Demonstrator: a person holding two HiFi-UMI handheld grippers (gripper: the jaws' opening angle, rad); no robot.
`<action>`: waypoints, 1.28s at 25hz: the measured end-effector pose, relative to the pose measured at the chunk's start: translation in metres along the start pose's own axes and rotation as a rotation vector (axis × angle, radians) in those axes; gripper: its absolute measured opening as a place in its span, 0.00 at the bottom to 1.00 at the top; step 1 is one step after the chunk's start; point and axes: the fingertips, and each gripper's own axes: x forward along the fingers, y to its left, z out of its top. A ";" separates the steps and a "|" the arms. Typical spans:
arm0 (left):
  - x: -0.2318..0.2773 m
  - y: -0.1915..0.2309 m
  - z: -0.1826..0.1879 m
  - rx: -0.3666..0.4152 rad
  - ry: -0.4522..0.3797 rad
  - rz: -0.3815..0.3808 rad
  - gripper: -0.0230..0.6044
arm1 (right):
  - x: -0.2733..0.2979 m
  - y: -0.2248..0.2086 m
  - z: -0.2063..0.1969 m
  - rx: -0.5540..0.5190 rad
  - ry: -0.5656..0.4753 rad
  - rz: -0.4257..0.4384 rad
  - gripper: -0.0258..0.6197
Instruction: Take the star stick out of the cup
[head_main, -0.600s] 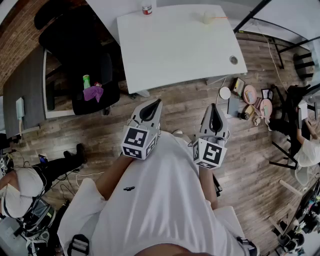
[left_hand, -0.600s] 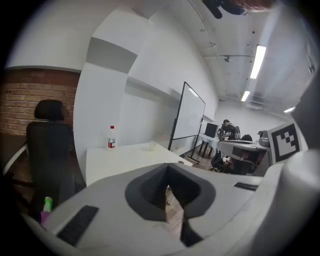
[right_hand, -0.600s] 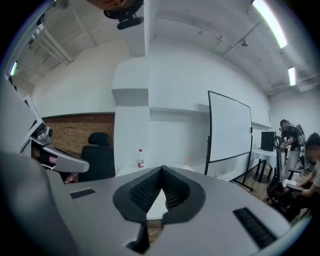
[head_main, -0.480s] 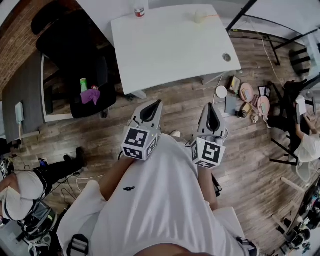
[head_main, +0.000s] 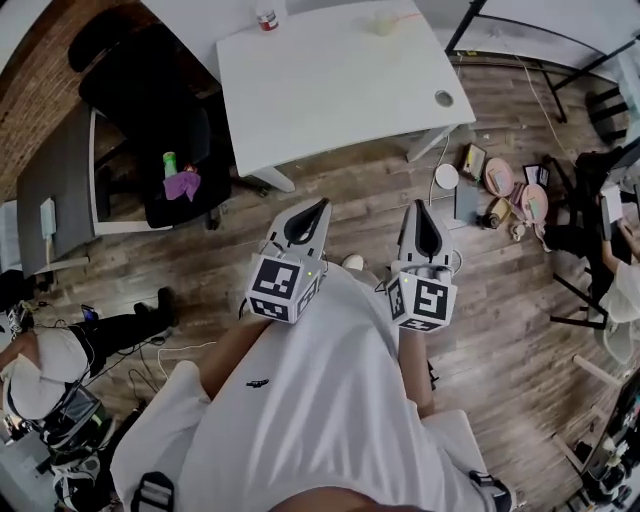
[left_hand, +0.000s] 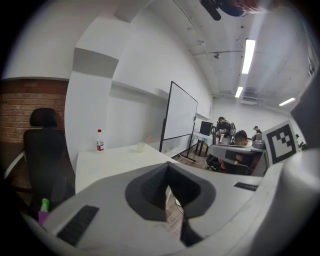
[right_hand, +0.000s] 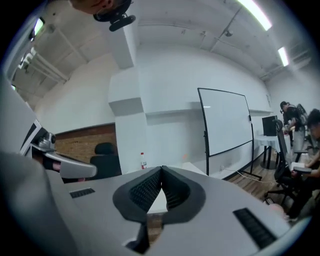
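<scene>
A small pale cup (head_main: 385, 22) with a thin orange stick (head_main: 404, 16) in it stands at the far edge of the white table (head_main: 330, 80). The left gripper view shows the cup (left_hand: 141, 147) small and far off. Both grippers are held close to the person's chest, well short of the table, pointing toward it. My left gripper (head_main: 322, 203) (left_hand: 167, 165) has its jaws together with nothing between them. My right gripper (head_main: 417, 205) (right_hand: 161, 168) is likewise shut and empty. Over its jaws only a faint orange tip of the stick (right_hand: 185, 156) shows.
A bottle with a red label (head_main: 266, 18) (left_hand: 100, 140) stands at the table's far left corner. A black office chair (head_main: 150, 110) holding a green bottle and purple cloth (head_main: 183, 184) is left of the table. Plates and clutter (head_main: 500, 190) lie on the wooden floor at right. A whiteboard (left_hand: 180, 117) stands behind the table.
The table and cup have slid up and left in the head view as the camera moved. Both grippers stay shut in about the same place before the chest.
</scene>
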 end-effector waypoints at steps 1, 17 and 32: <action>0.001 -0.004 -0.003 0.004 0.002 0.004 0.05 | -0.003 -0.003 -0.002 0.017 -0.015 0.009 0.04; 0.055 -0.046 -0.018 0.014 0.066 -0.039 0.05 | 0.004 -0.072 -0.007 -0.088 -0.096 -0.097 0.04; 0.212 0.060 0.061 -0.028 0.072 -0.098 0.05 | 0.190 -0.097 0.030 -0.046 0.003 -0.098 0.04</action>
